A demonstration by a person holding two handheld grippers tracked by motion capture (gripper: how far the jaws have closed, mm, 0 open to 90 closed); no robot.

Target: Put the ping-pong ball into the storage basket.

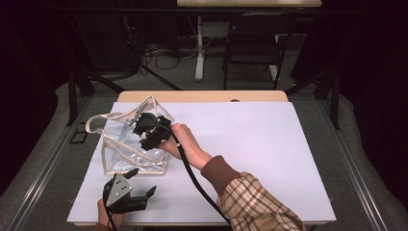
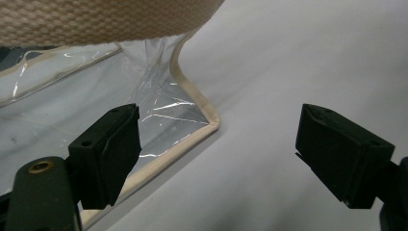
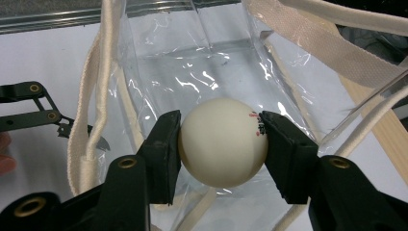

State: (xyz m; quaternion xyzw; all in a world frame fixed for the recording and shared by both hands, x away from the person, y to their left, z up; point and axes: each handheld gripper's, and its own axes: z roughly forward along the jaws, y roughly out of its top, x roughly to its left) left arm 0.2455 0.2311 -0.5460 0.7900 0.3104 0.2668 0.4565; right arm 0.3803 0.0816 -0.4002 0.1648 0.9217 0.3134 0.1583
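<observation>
Ball (image 3: 223, 142): sitting pinched in the right hand-held gripper (image 3: 220, 144), hanging directly over the clear bag's (image 1: 132, 144) mouth.
Left hand-held gripper (image 1: 139, 185): resting spread by the desk's (image 1: 269, 144) near-left corner.

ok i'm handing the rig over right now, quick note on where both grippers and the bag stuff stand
Right gripper: shut on a white ball, held at the open mouth of the clear tote bag.
Left gripper: open, empty, by the bag's near corner, not touching it.
Bag lies on the white table, far left part.
Done: ball picked up.
Left, probably: drop the ball into the bag and release.
</observation>
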